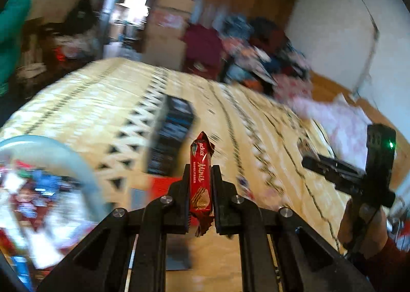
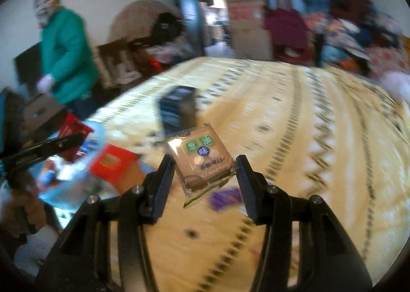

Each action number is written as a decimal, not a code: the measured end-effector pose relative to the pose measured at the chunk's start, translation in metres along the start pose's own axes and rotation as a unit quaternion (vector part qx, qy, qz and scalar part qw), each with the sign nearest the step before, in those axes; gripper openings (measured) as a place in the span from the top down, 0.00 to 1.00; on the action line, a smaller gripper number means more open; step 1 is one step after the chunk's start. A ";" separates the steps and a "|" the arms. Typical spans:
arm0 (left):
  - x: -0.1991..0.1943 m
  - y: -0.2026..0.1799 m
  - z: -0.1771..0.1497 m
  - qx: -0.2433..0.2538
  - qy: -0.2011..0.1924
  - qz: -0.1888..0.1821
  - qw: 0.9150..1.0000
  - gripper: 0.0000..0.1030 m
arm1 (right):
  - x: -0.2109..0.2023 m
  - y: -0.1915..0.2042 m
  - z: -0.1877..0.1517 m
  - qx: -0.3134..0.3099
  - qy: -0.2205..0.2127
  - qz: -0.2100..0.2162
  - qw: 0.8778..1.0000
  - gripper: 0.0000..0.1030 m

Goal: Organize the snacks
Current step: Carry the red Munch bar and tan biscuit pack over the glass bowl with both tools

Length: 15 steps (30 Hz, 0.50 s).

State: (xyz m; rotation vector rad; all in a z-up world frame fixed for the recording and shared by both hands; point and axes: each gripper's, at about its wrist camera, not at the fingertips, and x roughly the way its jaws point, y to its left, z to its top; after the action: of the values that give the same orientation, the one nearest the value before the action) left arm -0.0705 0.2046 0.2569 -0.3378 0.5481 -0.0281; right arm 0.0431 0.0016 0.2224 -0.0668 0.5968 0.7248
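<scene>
My left gripper [image 1: 200, 171] is shut on a red wafer pack [image 1: 200, 179] that stands upright between its fingers, above a bed with a cream patterned cover [image 1: 89, 110]. My right gripper [image 2: 203, 162] is shut on a tan square cracker packet [image 2: 202, 161], gripped by its side edges and tilted. A black box [image 1: 171, 133] stands on the bed ahead, the same black box [image 2: 176, 108] in the right wrist view. A clear tub of mixed snacks [image 1: 33, 189] sits at the lower left. The right gripper [image 1: 369, 171] and the hand holding it show at the right of the left wrist view.
A red box [image 2: 112, 163] and a purple packet [image 2: 225, 198] lie on the cover near the grippers. A person in a green jacket [image 2: 66, 56] stands at the left by a cardboard box [image 2: 43, 112]. Piled clothes [image 2: 346, 30] fill the far right.
</scene>
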 end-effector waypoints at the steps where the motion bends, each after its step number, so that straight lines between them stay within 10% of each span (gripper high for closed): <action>1: -0.008 0.010 0.003 -0.008 -0.006 0.009 1.000 0.89 | 0.005 0.013 0.007 -0.007 -0.001 0.012 1.000 0.51; 15: -0.093 0.200 0.003 -0.141 -0.035 0.148 0.978 0.89 | 0.095 0.213 0.053 -0.073 0.049 0.185 0.979 0.51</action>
State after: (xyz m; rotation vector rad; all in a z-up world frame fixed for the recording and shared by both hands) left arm -0.1611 0.4055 0.2422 -0.5294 0.5275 0.3512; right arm -0.0117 0.2334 0.2464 -0.1292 0.6569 1.1314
